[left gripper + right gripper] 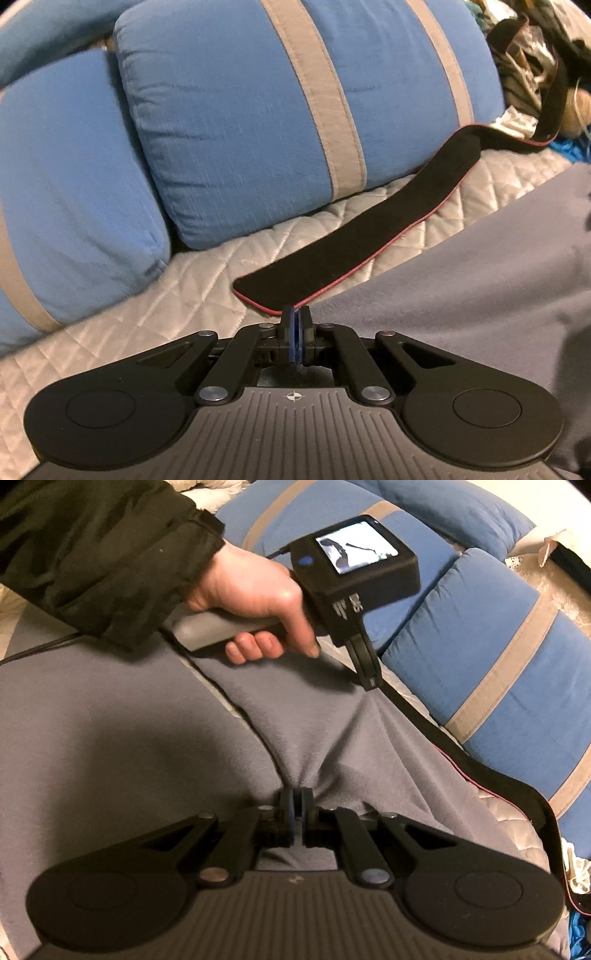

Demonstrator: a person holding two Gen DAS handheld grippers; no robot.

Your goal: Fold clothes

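Observation:
A grey-blue garment (pixel 129 738) lies spread over the quilted bed cover (pixel 147 295). In the right wrist view my right gripper (pixel 295 799) is shut on a pinch of it, and creases fan out from the pads. Farther off, a hand (pixel 251 590) in a dark sleeve holds my left gripper (pixel 371 683), shut at the garment's far edge, where folds also pull toward its tip. The left wrist view shows the same gripper (pixel 295 314) shut at the corner of the garment (pixel 461 277), with a sliver of cloth between the blue pads.
A black strap with a red edge (pixel 351 258) (pixel 461 760) lies along the garment's far side. Blue pillows with grey stripes (pixel 240 129) (pixel 480 646) line the back. A thin black cable (pixel 236 705) crosses the garment. Dark clutter (pixel 535 74) is piled at the far right.

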